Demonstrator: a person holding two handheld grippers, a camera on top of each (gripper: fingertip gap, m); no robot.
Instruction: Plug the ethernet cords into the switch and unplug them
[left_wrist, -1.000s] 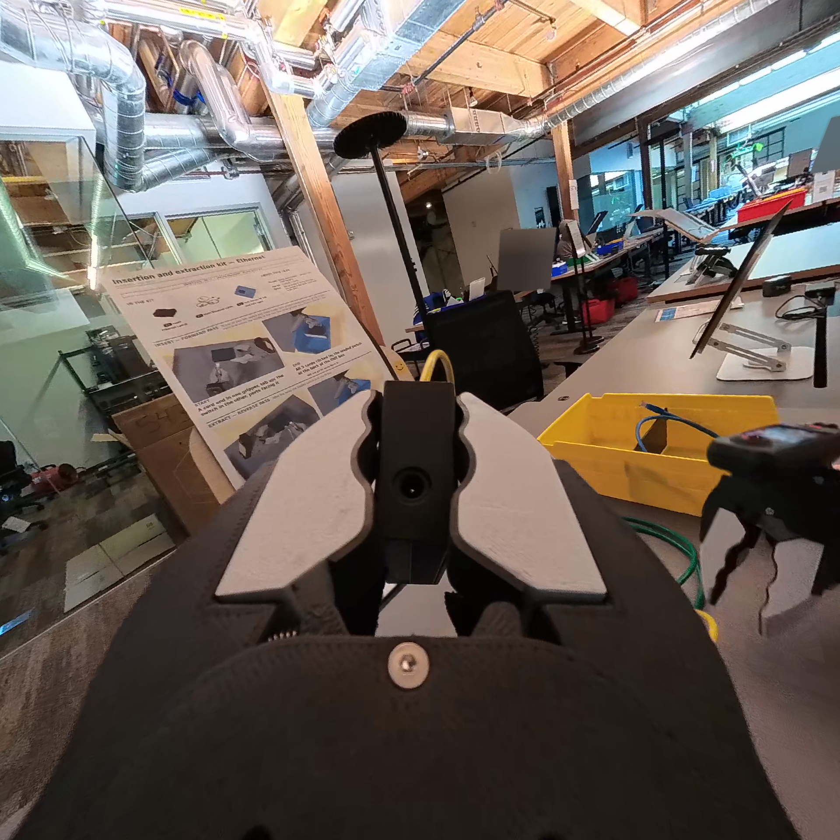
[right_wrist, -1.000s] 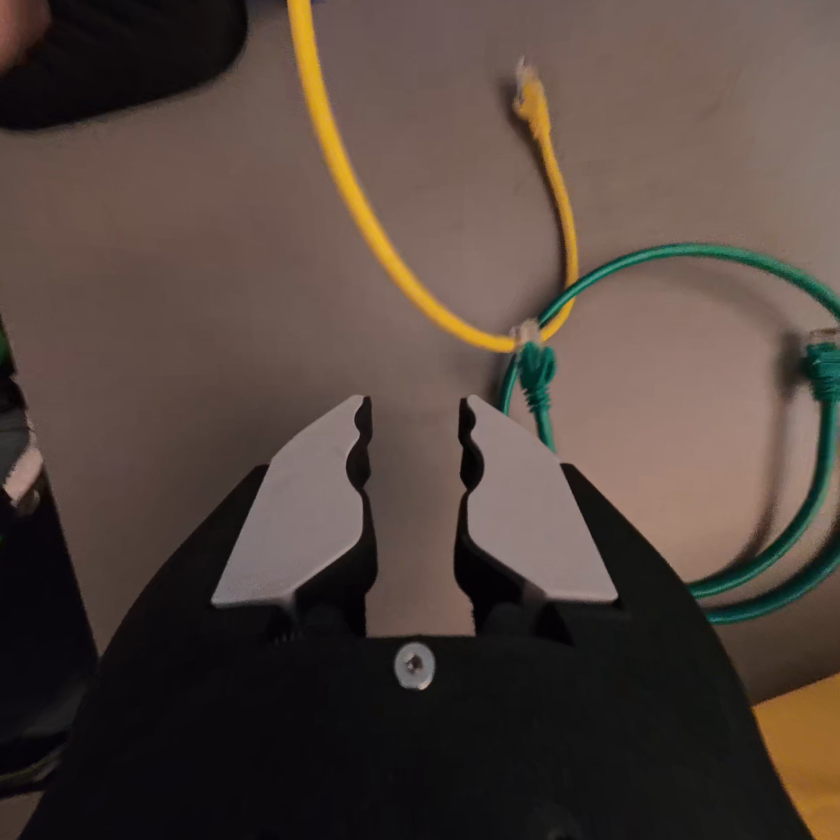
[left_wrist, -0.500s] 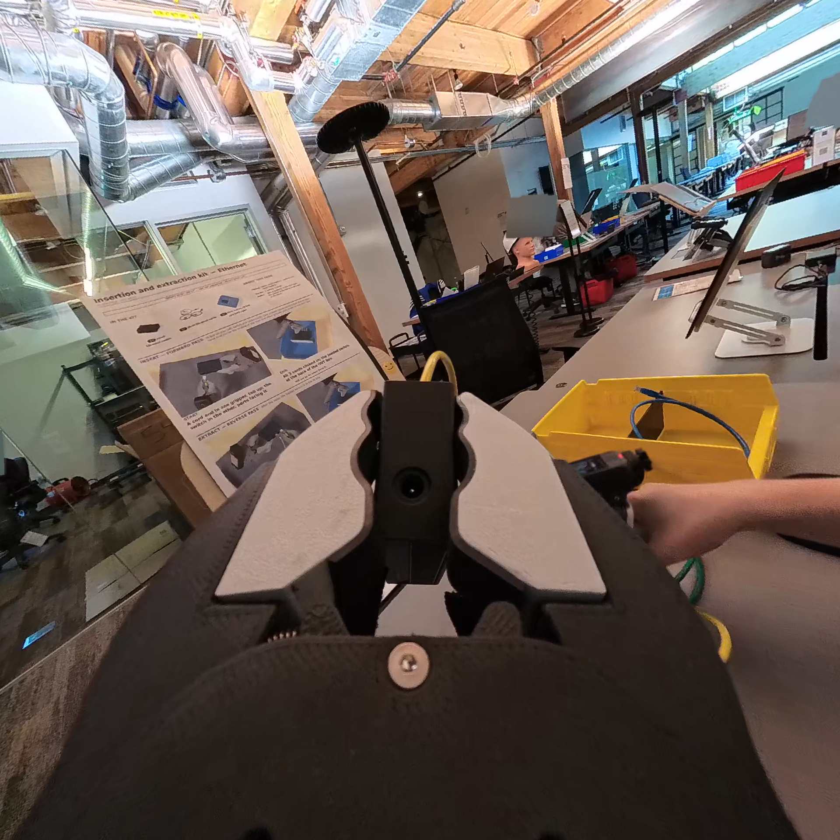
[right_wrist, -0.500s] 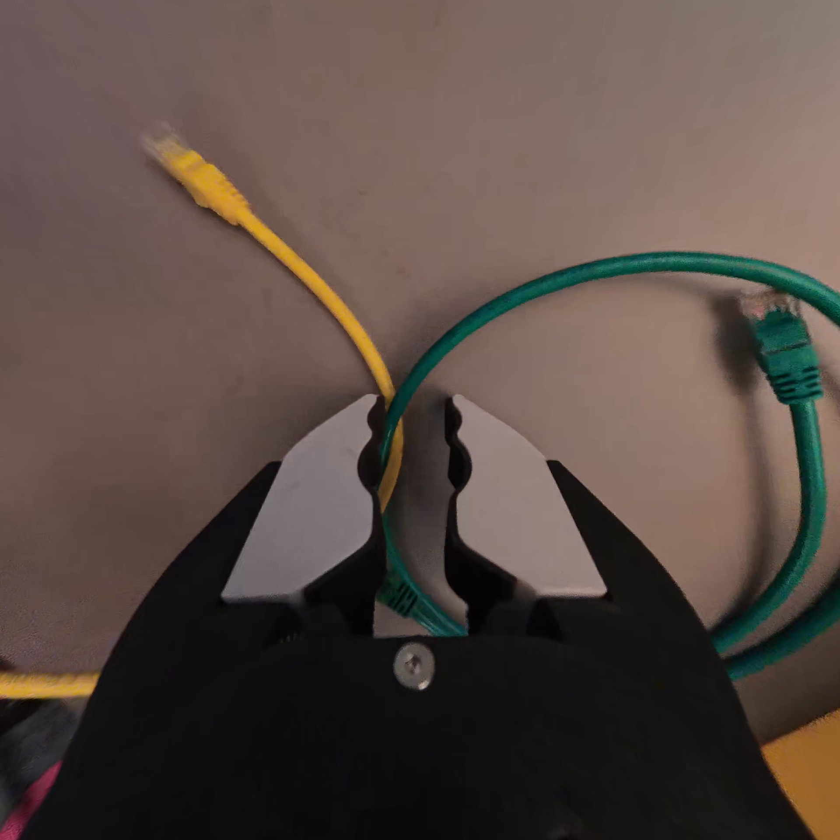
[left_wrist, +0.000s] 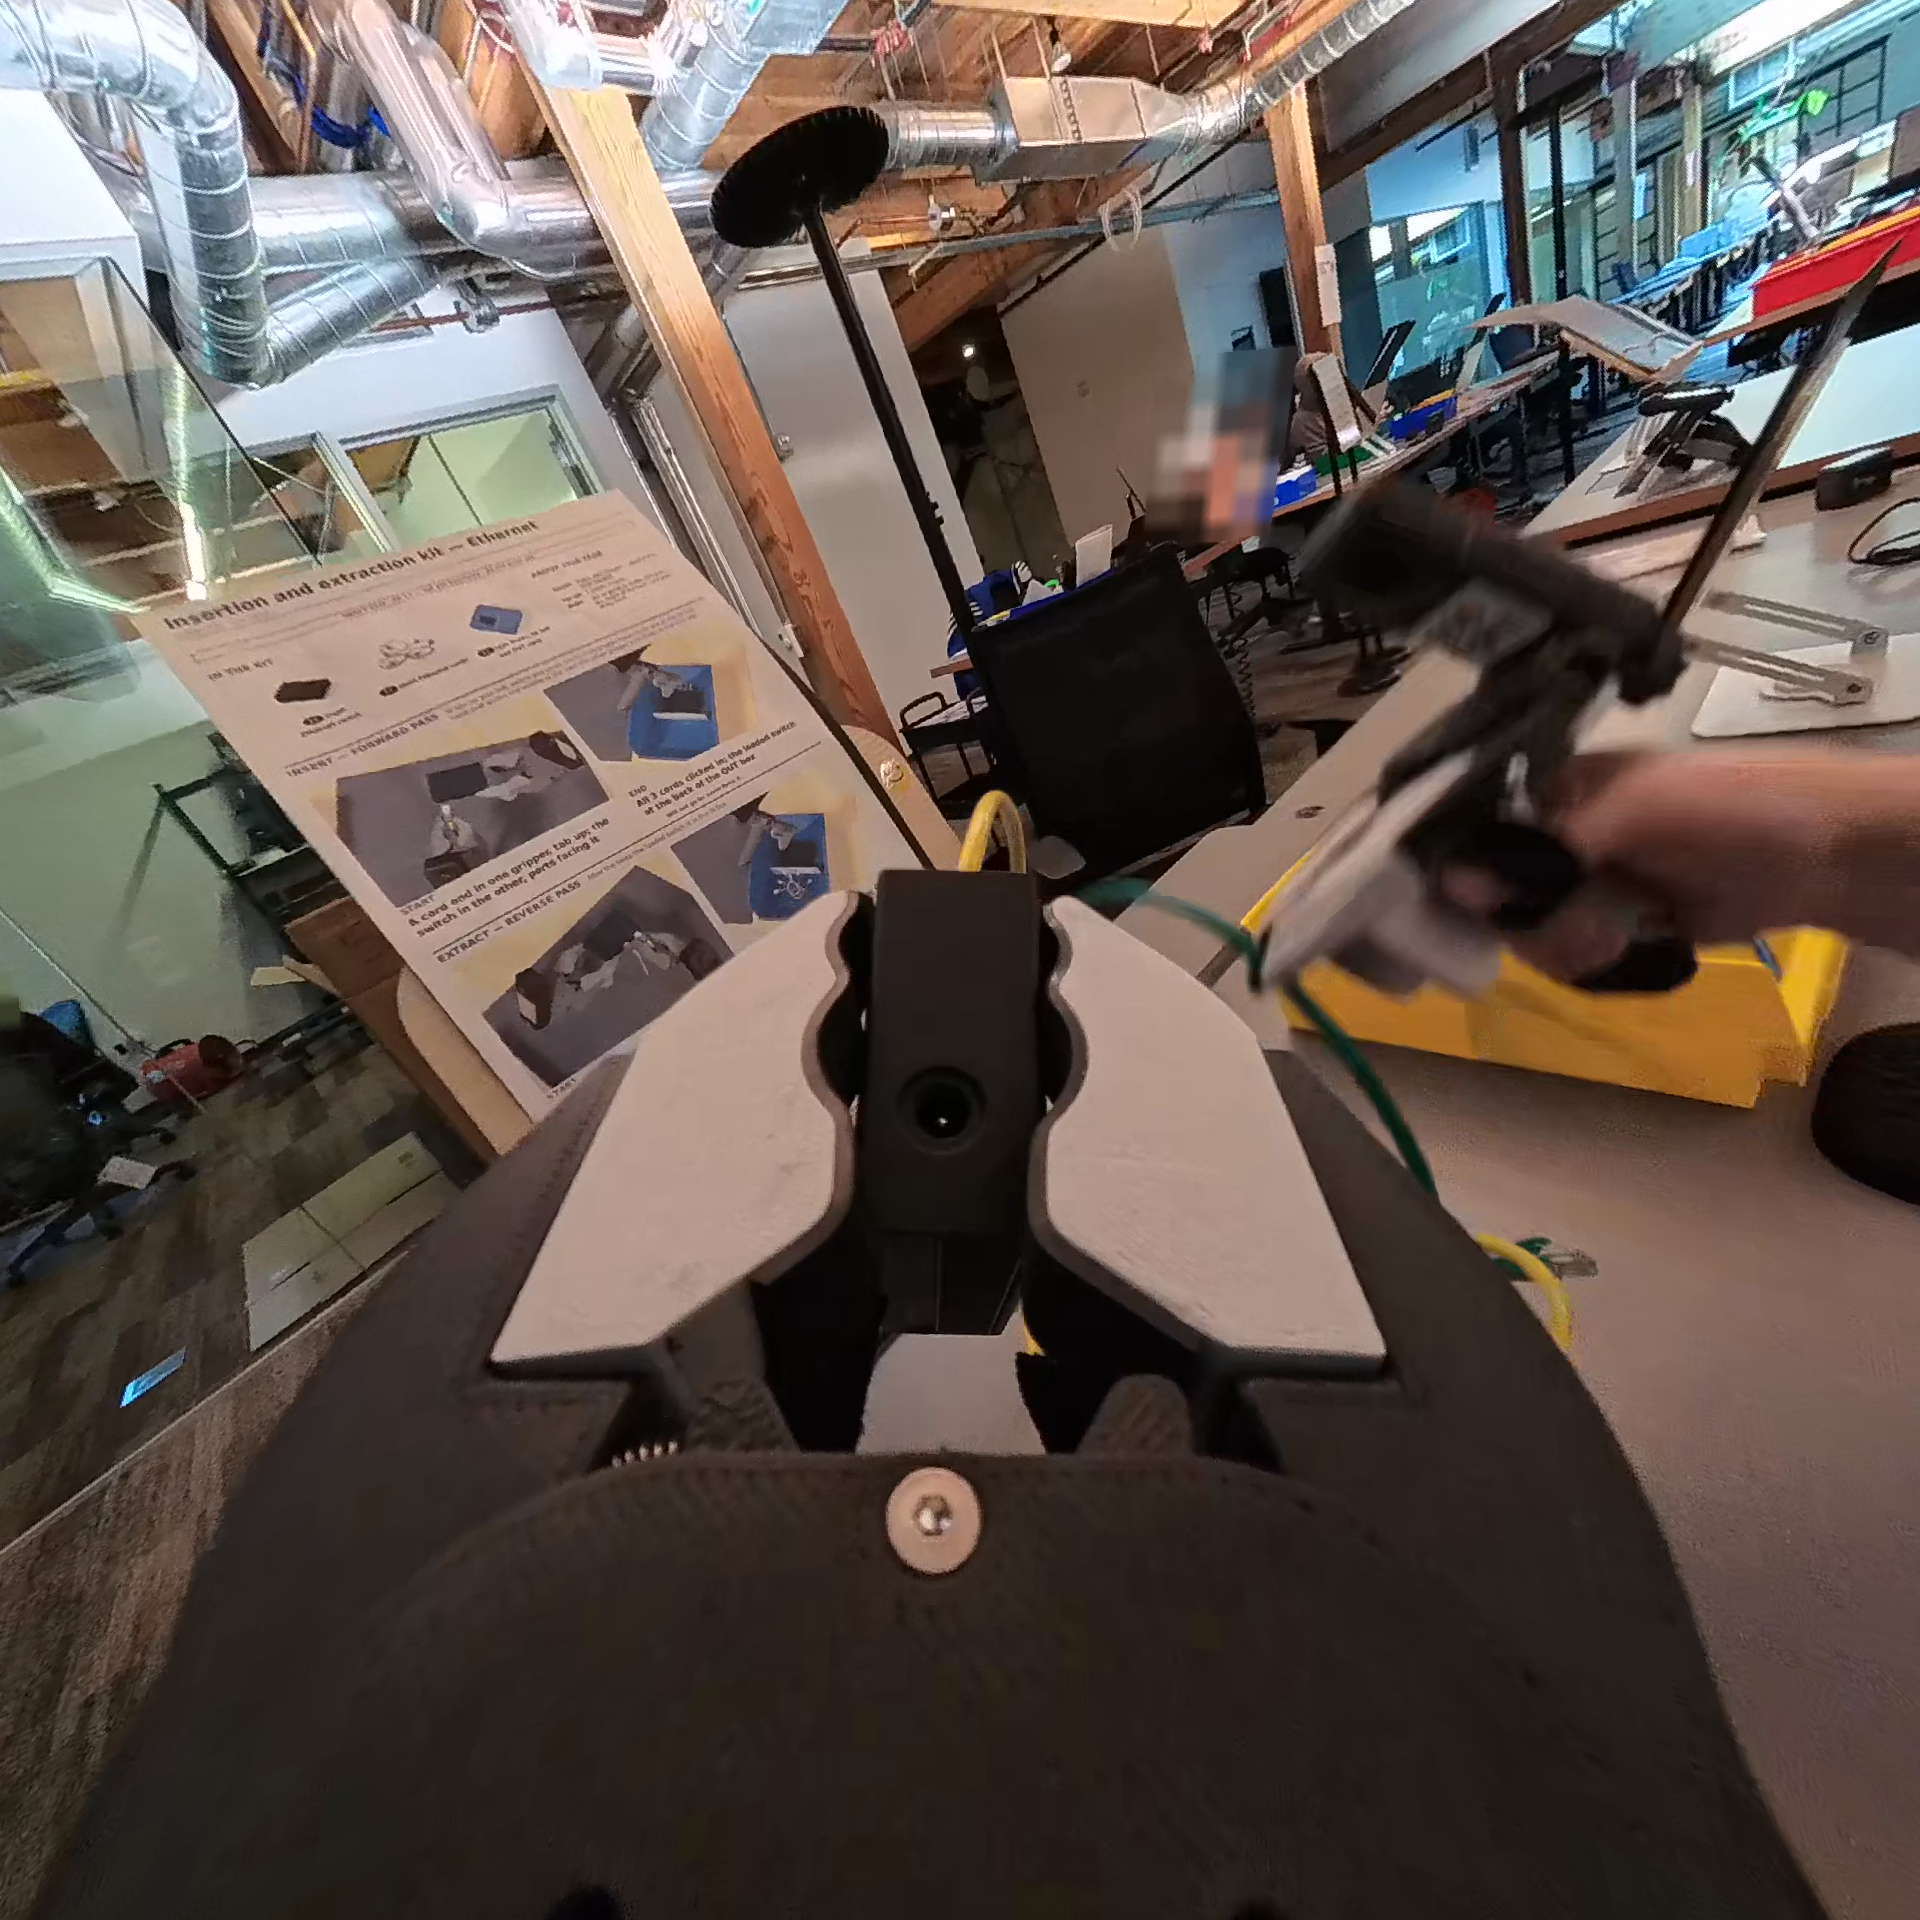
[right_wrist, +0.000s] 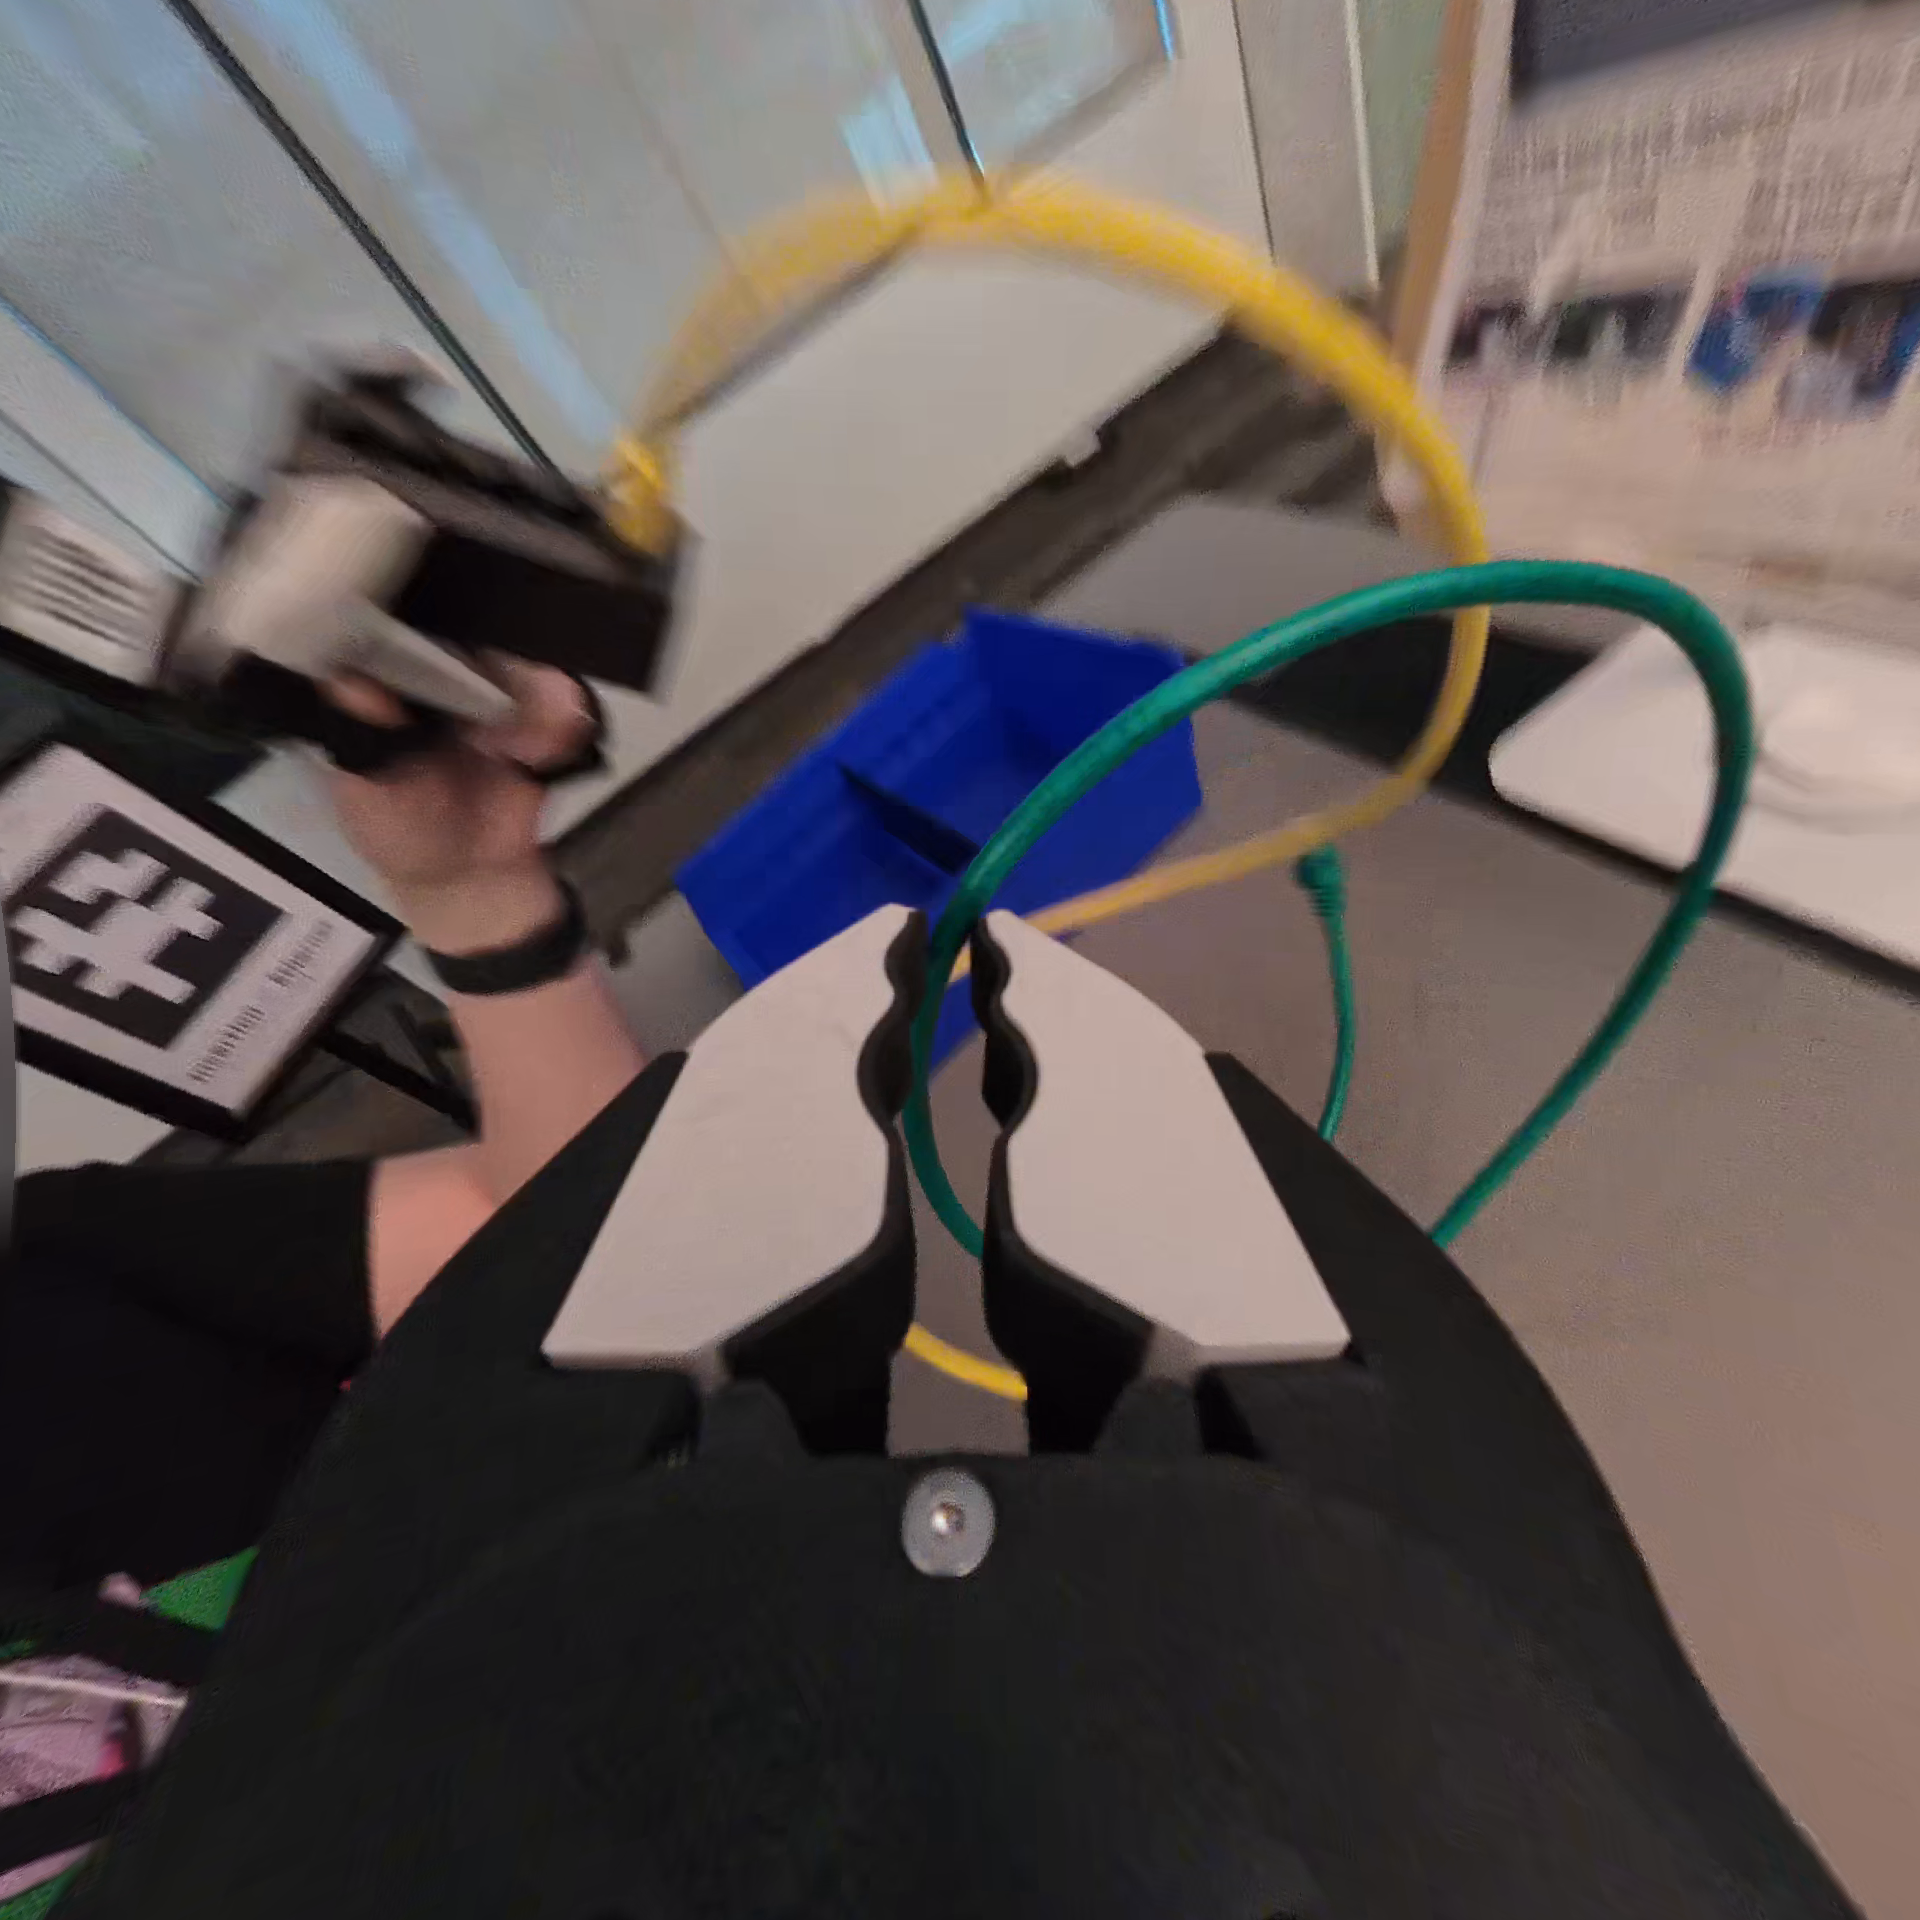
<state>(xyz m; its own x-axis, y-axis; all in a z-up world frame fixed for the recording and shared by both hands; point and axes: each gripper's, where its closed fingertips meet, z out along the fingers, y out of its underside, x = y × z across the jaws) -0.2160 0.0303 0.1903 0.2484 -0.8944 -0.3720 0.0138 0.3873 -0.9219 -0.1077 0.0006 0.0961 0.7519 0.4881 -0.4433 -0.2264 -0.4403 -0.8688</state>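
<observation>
Left gripper (left_wrist: 951, 940) clamping switch (left_wrist: 943, 1101), right gripper (right_wrist: 948, 930) pinching green cord (right_wrist: 1621, 665)

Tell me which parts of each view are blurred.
Left wrist view: the switch clamped in the left hand-held gripper is sharp, while the right hand-held gripper is motion-smeared. Right wrist view: the green cord is fairly crisp; the yellow cord and background streak.

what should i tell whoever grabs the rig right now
Left gripper: shut on the black switch, held up off the table.
Right gripper: shut on the green cord, lifted in the air; its far plug dangles free.
Yellow cord: one end already in the switch, the rest looping down to the table.
Left: plug in the green cord, then the unplugging. A blue cord sits in the yellow bin.
</observation>
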